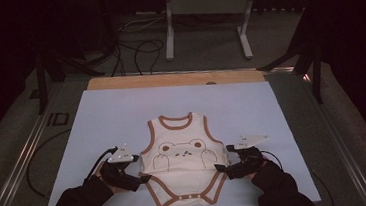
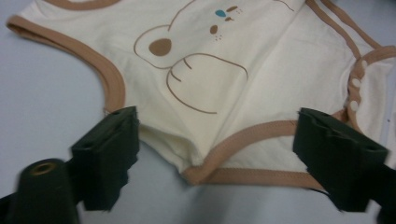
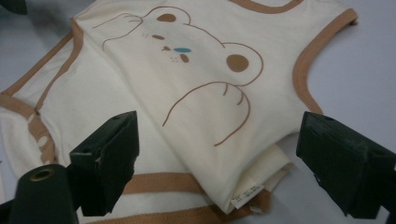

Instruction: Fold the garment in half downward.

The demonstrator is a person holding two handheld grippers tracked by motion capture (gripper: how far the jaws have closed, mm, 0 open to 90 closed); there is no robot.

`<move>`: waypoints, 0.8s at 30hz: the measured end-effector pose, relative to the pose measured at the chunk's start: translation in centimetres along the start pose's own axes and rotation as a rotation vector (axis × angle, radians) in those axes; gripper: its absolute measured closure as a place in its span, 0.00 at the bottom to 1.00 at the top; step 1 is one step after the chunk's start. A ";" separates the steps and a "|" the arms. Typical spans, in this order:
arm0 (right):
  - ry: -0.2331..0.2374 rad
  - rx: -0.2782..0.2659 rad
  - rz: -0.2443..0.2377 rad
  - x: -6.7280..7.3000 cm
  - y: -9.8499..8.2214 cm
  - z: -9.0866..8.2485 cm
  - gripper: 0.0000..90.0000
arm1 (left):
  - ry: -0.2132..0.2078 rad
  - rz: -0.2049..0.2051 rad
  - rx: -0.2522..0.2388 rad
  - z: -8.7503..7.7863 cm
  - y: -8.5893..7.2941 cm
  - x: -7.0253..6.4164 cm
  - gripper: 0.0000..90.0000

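Bodysuit (image 1: 184, 165) lies flat, near edge of table (image 1: 102, 120), btwn both grippers. Left gripper (image 2: 217, 154) and right gripper (image 3: 217, 158) both wide open, nothing gripped. Risk: jaws snag side hem on retreat, dragging fabric w/ them, creasing it. Back layer hidden; snaps (image 1: 189, 198) too small to read.

Running off the top edge in both gripper views: bodysuit (image 2: 243, 88) neckline. Hiding under a folded side: part of a small, unreadably blurred label (image 3: 245, 195).
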State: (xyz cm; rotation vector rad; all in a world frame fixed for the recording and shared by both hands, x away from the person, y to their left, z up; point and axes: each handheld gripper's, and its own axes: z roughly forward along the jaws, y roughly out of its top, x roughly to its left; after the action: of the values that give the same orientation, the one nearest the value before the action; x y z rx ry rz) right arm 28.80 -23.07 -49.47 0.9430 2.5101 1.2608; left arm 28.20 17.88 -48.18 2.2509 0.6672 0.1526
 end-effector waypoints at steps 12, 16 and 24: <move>0.007 -0.019 -0.067 -0.6 2.5 -0.3 0.13 | -0.023 0.013 -0.040 -0.5 1.4 1.1 0.00; 0.011 -0.030 -0.097 -1.0 3.5 -0.1 0.14 | -0.022 0.015 -0.043 -0.5 2.0 1.6 0.00; 0.044 -0.011 -0.126 -2.1 5.2 0.7 0.16 | -0.003 0.026 -0.053 -0.4 3.1 2.4 0.00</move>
State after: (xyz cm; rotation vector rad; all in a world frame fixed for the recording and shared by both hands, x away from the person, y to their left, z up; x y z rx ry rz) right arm 33.10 -21.65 -46.16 0.7496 2.5479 1.2688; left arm 31.38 17.64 -45.93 2.2091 0.6250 0.1779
